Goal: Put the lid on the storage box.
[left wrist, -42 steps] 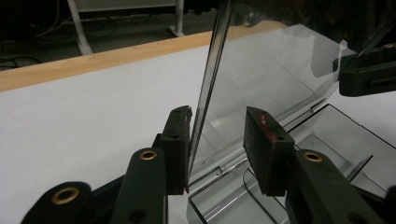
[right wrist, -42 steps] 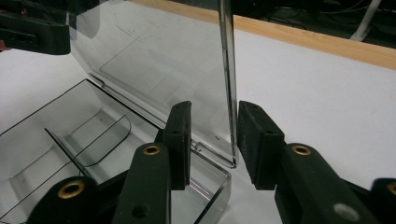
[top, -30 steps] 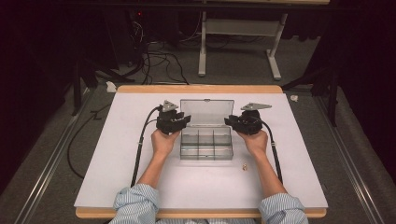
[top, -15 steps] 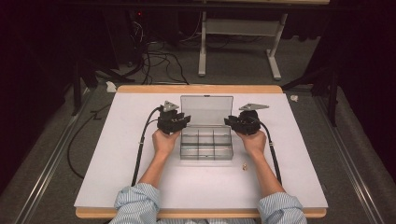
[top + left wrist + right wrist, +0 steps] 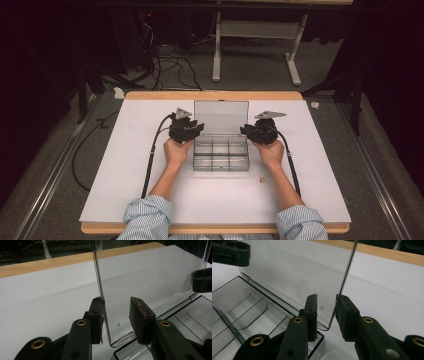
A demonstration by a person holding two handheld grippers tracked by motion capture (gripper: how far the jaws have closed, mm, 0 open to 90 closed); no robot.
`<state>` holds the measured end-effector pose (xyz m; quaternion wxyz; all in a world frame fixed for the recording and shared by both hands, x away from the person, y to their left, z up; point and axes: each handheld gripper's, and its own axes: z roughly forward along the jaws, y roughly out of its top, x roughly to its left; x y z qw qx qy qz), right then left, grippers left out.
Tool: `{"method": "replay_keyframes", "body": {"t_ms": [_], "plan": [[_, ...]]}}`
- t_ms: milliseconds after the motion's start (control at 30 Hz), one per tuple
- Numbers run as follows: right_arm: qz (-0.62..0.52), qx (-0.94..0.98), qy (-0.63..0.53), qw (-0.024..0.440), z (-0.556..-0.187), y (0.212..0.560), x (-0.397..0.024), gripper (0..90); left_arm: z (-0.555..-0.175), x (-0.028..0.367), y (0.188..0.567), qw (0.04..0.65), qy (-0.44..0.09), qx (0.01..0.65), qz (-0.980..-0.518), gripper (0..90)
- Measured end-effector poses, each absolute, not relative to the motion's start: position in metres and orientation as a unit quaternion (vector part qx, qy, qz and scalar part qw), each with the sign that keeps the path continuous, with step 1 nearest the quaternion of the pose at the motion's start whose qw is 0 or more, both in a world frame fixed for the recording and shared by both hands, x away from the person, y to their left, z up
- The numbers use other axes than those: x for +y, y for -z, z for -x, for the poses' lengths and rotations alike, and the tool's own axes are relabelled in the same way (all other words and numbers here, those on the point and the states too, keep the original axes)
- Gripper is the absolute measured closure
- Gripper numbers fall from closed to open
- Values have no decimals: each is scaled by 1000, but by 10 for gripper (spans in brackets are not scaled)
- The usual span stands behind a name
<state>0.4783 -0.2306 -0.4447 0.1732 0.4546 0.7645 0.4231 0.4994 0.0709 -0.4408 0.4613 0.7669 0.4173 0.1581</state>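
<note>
Both hands shift slightly inward; right gripper (image 5: pixel 325 315) jaws have just been closing, left gripper (image 5: pixel 116 317) jaws open, each straddling upright lid (image 5: pixel 221 117) edge, unclamped.

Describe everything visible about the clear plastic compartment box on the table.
The clear plastic compartment box sits mid-table on the white sheet. Its tray is split by dividers into compartments that look empty. The hinged transparent lid stands open, roughly upright. The left gripper and right gripper each straddle a side edge of the lid.
</note>
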Motion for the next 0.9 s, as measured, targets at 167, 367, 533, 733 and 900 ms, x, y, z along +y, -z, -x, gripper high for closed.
{"method": "replay_keyframes", "body": {"t_ms": [167, 367, 533, 733, 900], "plan": [[-457, 763, -424, 170, -479, 446, -231, 718, -500, 72, 442, 466, -152, 420, -763, 645], [-460, 763, -422, 166, -479, 446, -231, 717, -502, 73, 443, 466, -148, 421, -764, 647], [-461, 763, -421, 165, -480, 447, -232, 711, -502, 72, 445, 462, -149, 423, -765, 637], [-465, 763, -419, 161, -480, 448, -232, 703, -503, 71, 447, 459, -148, 424, -767, 614], [-467, 762, -419, 159, -481, 449, -233, 698, -503, 70, 449, 457, -150, 426, -767, 585]]}}
